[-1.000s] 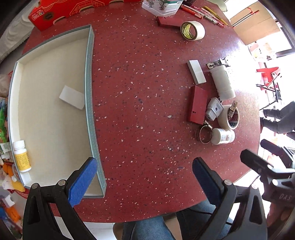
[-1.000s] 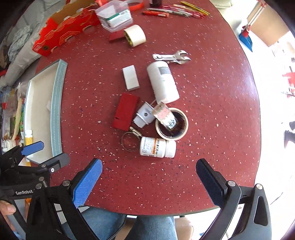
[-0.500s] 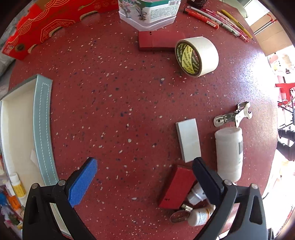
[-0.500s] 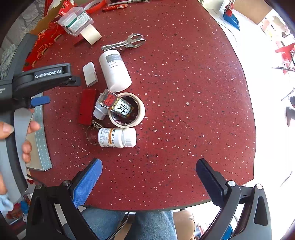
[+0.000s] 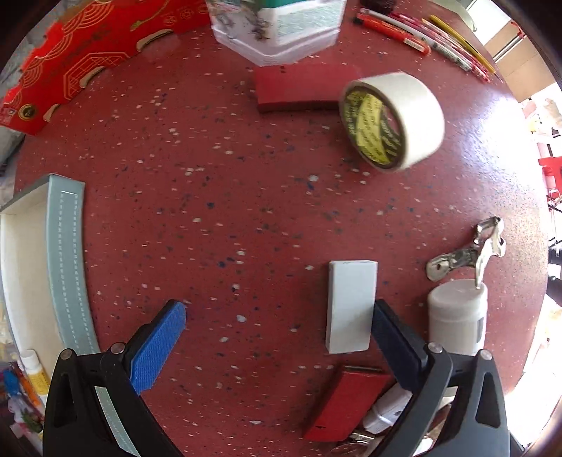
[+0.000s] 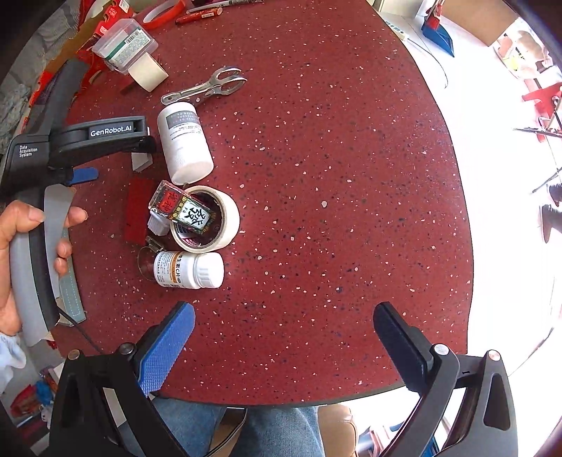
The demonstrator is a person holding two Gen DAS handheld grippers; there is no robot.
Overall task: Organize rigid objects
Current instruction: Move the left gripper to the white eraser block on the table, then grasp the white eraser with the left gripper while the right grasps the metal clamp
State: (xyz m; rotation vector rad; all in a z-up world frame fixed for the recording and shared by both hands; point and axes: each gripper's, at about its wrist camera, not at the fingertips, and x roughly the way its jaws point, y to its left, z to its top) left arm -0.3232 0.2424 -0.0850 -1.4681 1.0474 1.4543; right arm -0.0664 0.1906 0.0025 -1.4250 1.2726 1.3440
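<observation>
My left gripper (image 5: 277,337) is open and low over the red speckled table (image 5: 210,211). A white block (image 5: 351,306) lies flat just inside its right finger, and I cannot tell if they touch. Close by are a red block (image 5: 346,404), a white bottle (image 5: 456,316) on its side and a metal wrench (image 5: 467,253). My right gripper (image 6: 281,337) is open and holds nothing near the table's front edge. A pill bottle (image 6: 189,270) lies ahead of it to the left. Behind that, a tape roll (image 6: 210,242) holds a printed packet (image 6: 186,211).
The pale tray (image 5: 66,274) sits at the left edge. At the back are another tape roll (image 5: 390,119), a second red block (image 5: 302,91), a clear plastic box (image 5: 277,28), pens (image 5: 421,35) and a red carton (image 5: 80,52). A hand (image 6: 21,246) holds the left gripper.
My left gripper moved from over the tray to the cluster of objects and came down beside the white block. My right gripper shifted right. Both stayed open.
</observation>
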